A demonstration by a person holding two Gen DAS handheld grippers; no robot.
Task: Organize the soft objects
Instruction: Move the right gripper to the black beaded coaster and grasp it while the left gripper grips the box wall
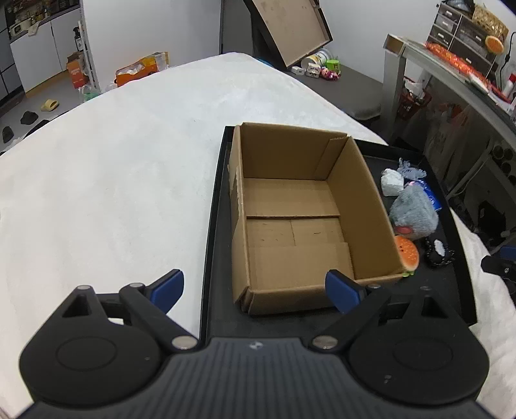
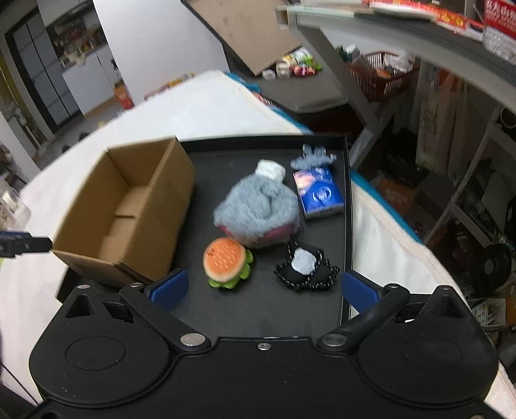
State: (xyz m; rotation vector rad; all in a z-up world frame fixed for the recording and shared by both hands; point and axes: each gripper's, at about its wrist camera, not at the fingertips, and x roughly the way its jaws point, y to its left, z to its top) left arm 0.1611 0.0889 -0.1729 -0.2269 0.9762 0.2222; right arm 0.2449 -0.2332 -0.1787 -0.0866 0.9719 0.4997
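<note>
An empty open cardboard box stands on the left part of a black tray. To its right on the tray lie a grey fluffy plush, a burger plush, a black stitched plush with a pale patch, a white crumpled soft item, a pale blue-grey soft toy and a blue packet. My left gripper is open and empty before the box's near wall. My right gripper is open and empty just before the burger and black plush.
The tray rests on a white fluffy cover. A grey shelf unit and cluttered racks stand close on the right. A leaning cardboard sheet and small toys on a grey bench lie beyond.
</note>
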